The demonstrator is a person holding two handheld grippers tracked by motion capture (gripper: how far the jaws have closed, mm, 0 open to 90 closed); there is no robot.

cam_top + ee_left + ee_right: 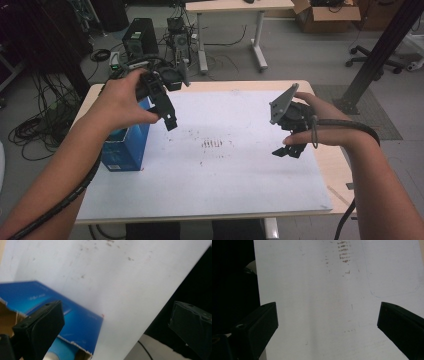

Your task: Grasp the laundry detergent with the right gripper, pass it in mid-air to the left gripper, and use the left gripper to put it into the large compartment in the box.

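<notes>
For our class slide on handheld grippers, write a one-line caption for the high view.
Two hands hold open grippers, left gripper beside a blue box, right gripper above the white board.

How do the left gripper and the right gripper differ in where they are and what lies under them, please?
The left gripper is held over the table's left part beside the blue box; the right gripper hangs over the right part of the white sheet. In the left gripper view the torn-open box lies below the jaws; in the right gripper view, bare stained sheet. Both have their jaws wide open and hold nothing.
</notes>
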